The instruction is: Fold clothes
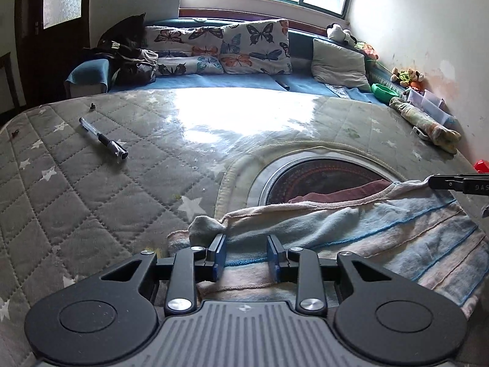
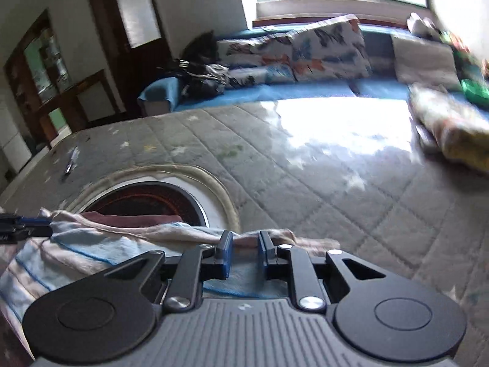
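Note:
A pale blue and pink striped cloth (image 1: 382, 232) lies on the quilted grey table cover, partly over a round dark hob. My left gripper (image 1: 246, 249) stands at the cloth's left corner, its blue-padded jaws apart with cloth between them. My right gripper (image 2: 243, 250) stands at the cloth's (image 2: 76, 253) right corner, jaws apart around a fold of the edge. The right gripper's tip also shows in the left wrist view (image 1: 452, 183) at the cloth's far corner. The left gripper's tip shows in the right wrist view (image 2: 27, 226). A dark red cloth (image 1: 345, 194) lies under the striped one.
A pen (image 1: 102, 137) lies on the table cover (image 1: 91, 198) at the left. A rolled cloth (image 1: 428, 122) and plastic boxes (image 1: 428, 102) sit at the right by the wall. A blue sofa (image 1: 214, 81) with butterfly pillows stands behind the table.

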